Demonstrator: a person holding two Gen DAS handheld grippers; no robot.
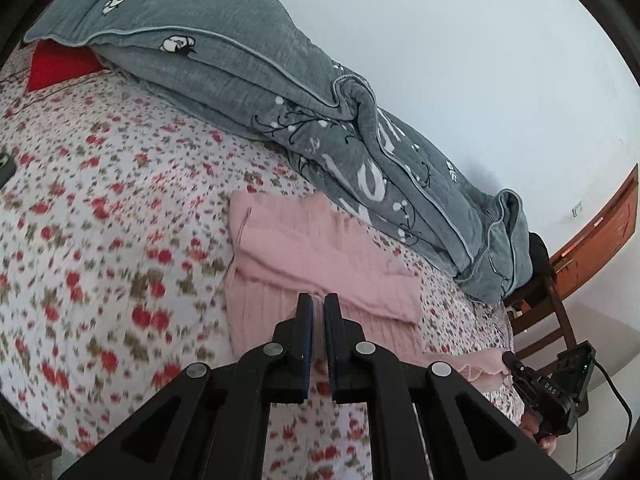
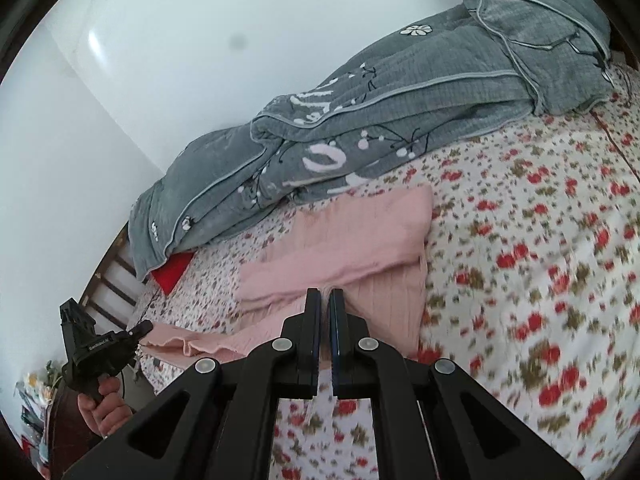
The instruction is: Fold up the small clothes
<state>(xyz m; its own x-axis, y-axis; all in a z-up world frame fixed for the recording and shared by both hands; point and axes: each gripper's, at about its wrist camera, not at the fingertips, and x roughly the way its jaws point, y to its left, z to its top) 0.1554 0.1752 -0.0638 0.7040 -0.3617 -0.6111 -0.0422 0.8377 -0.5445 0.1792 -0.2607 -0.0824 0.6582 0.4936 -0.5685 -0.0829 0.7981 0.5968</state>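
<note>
A pink knit garment lies on the floral bedsheet, its sleeves folded across the body. My left gripper is shut, with pink cloth pinched between its blue pads at the near hem. In the right wrist view the same garment sits ahead of my right gripper, also shut on the near hem. The hem hangs lifted between the two grippers. The other hand's gripper shows at the right edge, gripping a hem corner. In the right wrist view, the left gripper holds the opposite corner.
A rumpled grey quilt runs along the wall side of the bed, just beyond the garment. A red item peeks out under it. A wooden bed end and a dark chair stand past the bed's end. A dark object lies at the left edge.
</note>
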